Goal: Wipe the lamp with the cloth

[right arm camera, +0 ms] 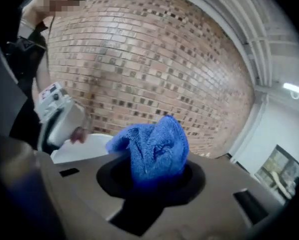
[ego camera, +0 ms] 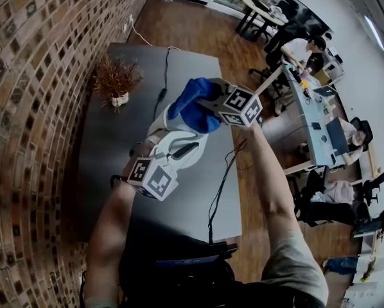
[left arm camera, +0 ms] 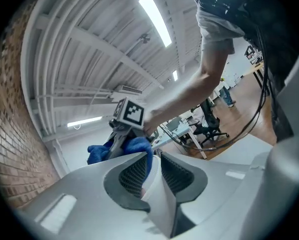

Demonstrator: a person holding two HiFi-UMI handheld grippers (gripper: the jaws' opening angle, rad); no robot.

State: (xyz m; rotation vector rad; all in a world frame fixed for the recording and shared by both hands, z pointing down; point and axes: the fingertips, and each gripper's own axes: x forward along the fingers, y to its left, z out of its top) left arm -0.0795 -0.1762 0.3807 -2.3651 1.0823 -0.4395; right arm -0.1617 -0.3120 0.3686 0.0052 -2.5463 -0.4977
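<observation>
Two arms (ego camera: 269, 172) reach over the grey table (ego camera: 115, 146) | left gripper (left arm camera: 152, 174) — jaws clamped on a thin white edge of the lamp (ego camera: 169, 135) | right gripper (right arm camera: 152, 176) — jaws pinched tight on the bunched blue cloth (right arm camera: 154, 149) | cloth lies against the lamp's far end, just beyond the left jaws

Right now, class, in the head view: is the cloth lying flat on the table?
No, the cloth is bunched in the right tongs, held up off the table.
</observation>
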